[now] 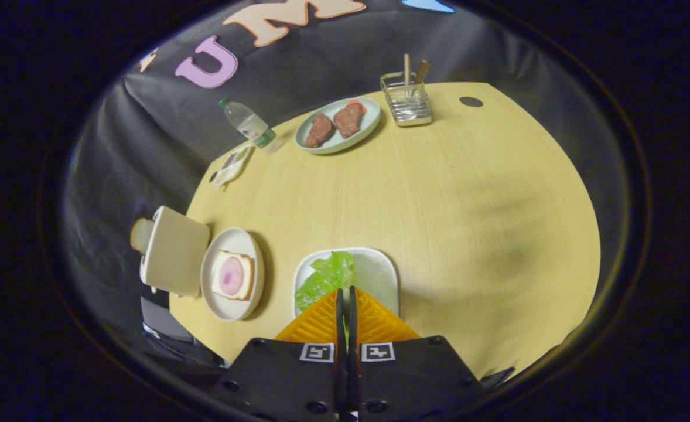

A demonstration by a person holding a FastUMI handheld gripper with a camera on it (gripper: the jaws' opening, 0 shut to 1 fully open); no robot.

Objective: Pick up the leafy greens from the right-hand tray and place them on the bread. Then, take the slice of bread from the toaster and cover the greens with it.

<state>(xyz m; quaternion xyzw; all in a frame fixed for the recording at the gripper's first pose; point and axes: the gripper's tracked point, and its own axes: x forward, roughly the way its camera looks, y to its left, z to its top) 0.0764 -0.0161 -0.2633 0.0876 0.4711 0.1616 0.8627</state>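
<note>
The gripper (pixel 345 291) is seen with its two ribbed fingers (pixel 321 319) drawn together, only a thin slit left between them; a sliver of green shows in that slit, but whether the leaf is truly pinched cannot be told. The leafy greens (pixel 326 275), crinkled and glossy, lie just ahead of the tips on the left part of a pale rounded-square tray (pixel 380 272). A firm pinch on a thick fold is judged best, so that the limp leaf is lifted whole. To the left, a round white plate (pixel 234 240) carries the bread (pixel 234 275), topped by a pink round slice. Beside it stands a boxy cream toaster (pixel 175 252), from which a browned slice (pixel 140 235) protrudes. All rests on a smooth yellow table (pixel 468 205).
</note>
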